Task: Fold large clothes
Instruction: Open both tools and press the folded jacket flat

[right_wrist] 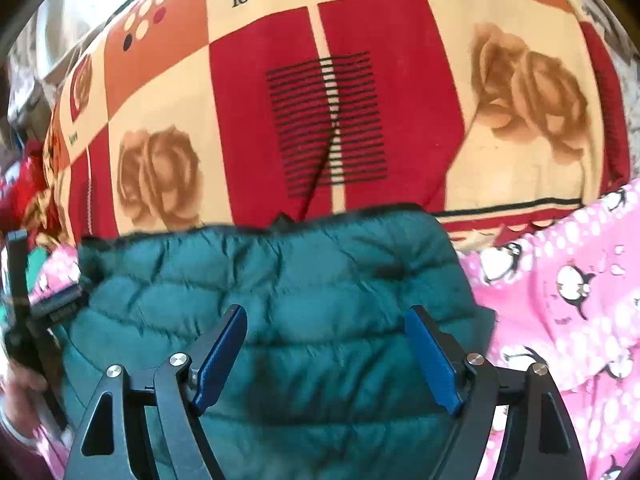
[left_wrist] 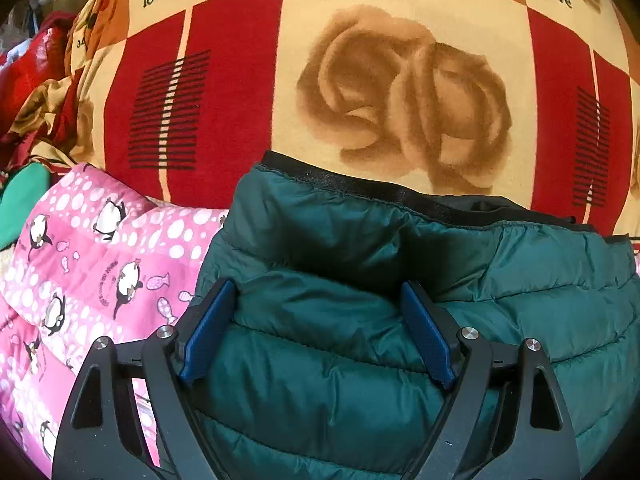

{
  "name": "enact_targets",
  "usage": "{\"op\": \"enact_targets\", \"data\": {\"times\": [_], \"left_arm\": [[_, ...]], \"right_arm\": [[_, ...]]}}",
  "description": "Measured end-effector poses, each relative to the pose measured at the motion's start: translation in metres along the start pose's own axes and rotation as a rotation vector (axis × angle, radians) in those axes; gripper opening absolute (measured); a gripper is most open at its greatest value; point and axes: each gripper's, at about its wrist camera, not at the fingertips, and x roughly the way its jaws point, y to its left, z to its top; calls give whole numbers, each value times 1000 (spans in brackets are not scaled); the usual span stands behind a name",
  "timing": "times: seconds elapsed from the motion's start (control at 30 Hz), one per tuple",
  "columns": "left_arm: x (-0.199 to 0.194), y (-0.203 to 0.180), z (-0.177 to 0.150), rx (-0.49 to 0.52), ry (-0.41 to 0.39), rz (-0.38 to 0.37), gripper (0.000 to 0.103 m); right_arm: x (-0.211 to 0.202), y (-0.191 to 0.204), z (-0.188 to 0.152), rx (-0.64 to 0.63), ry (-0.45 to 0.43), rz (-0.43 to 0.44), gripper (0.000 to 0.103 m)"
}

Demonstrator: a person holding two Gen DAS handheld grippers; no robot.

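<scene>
Green quilted jacket [left_wrist: 360, 320] sits folded on the bedspread [left_wrist: 240, 92], black-trimmed edge at 12 o'clock. It overlaps a pink penguin-print blanket [left_wrist: 92, 264], which shows at its 9 o'clock in the left view and at 3 o'clock in the right view. Left gripper [left_wrist: 318, 334]: jaws wide, pads [left_wrist: 208, 332] straddling a puffed ridge, not clamping. Right gripper [right_wrist: 326, 354]: jaws wide over the jacket, nothing pinched. Clutter [left_wrist: 32, 80] at 10 o'clock.

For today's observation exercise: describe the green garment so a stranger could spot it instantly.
Start at the red-and-cream rose bedspread. On its near side a pink penguin-print quilt lies, and the green puffer jacket sits on it. Only the jacket is plain dark teal, shiny, stitched in puffy bands, with black edging.
</scene>
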Motion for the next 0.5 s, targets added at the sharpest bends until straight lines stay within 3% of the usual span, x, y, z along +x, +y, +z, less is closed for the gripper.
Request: {"op": "enact_targets", "data": {"times": [0.23,0.5], "left_arm": [[-2,2,-2,-1,-12,2,85],[-48,12,-15,-15,-61,-38,85]], "right_arm": [[29,-12,-10,39,47,-26,86],[-29,-2,-14,20,-13,28,86]]}}
